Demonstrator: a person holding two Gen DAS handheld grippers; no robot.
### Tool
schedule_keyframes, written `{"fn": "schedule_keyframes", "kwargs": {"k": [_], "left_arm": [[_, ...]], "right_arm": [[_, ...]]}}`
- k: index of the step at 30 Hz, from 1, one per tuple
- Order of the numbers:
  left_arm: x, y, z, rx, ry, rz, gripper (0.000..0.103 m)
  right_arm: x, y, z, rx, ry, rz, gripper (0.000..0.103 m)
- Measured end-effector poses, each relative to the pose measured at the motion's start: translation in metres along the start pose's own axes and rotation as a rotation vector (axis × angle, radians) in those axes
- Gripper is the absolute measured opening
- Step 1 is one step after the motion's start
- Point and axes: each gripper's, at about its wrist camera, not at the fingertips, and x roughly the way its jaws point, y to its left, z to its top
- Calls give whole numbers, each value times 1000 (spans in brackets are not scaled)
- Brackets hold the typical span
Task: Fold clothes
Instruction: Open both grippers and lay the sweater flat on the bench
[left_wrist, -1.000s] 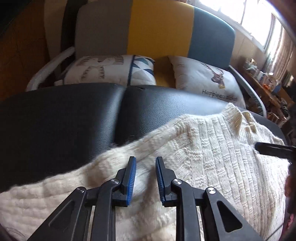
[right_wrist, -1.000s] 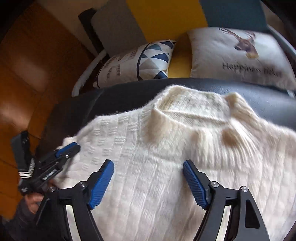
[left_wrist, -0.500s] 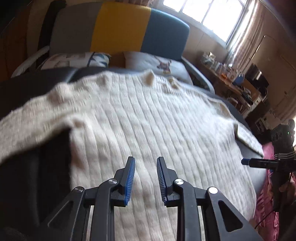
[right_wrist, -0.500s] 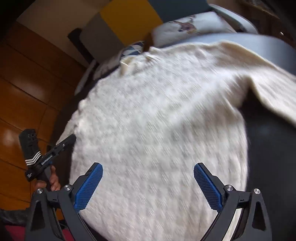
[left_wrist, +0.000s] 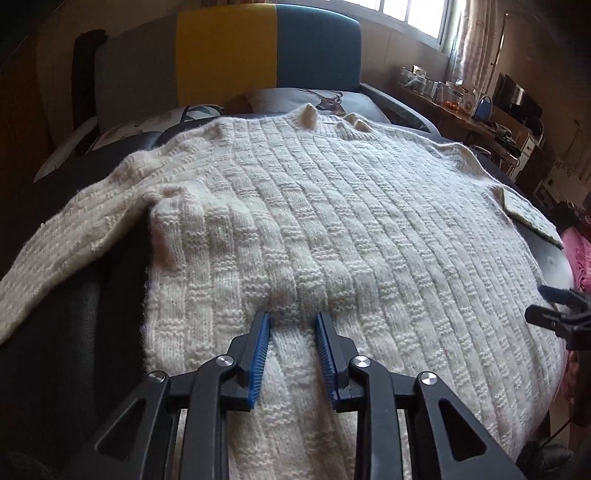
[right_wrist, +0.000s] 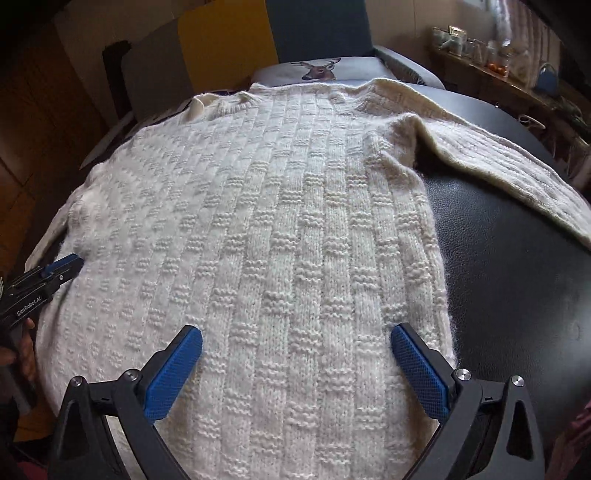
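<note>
Left wrist: both claws now over the sweater body

Left gripper (left_wrist: 291, 325) has just been opening, pads spread and pinching nothing, touching the sweater (left_wrist: 332, 221) near its hem. Right gripper (right_wrist: 295, 350), widened fully, also holds nothing. Both have moved back from the collar. Beyond, sleeves lie spread: folding looks unstarted.

The sweater (left_wrist: 332, 221) is cream wool, chunky knit, fuzzy and matt. Under it the table (right_wrist: 509, 266) wears black leather-like upholstery with a soft sheen. Each claw has matt black plastic arms, bright metal rivets and blue, finely ridged rubbery pads (right_wrist: 419, 365).
</note>
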Motion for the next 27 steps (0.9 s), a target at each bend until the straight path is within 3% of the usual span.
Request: {"fn": "schedule_keyframes", "kwargs": {"k": [3,5,8,11,15,18,20,27], "left_arm": [[-5,9,5,-60,33,-3,27],[-22,7,0,-122,6,-44,27],[-49,27,-14,-204,-61,-76,27],[-68,42,-30,-267,-104,-108,27],[-68,37,-46,-237,-86,-133,27],[-48,29,-60,-214,13,-120,26],[-48,25,-67,-196,-5,-111,26],[-62,28,-52,-236,-43,-157,26]], "right_arm": [[-1,13,-7,-54,3,-31,103],[-2,23,-9,-100,25,-55,103],[-17,25,-4,-73,30,21,103],[-27,31,9,-43,-28,70,103],[-10,41,20,-45,5,34,103],[16,45,16,-70,81,-50,103],[16,47,9,-129,67,-91,103],[11,39,10,-120,73,-72,103]]}}
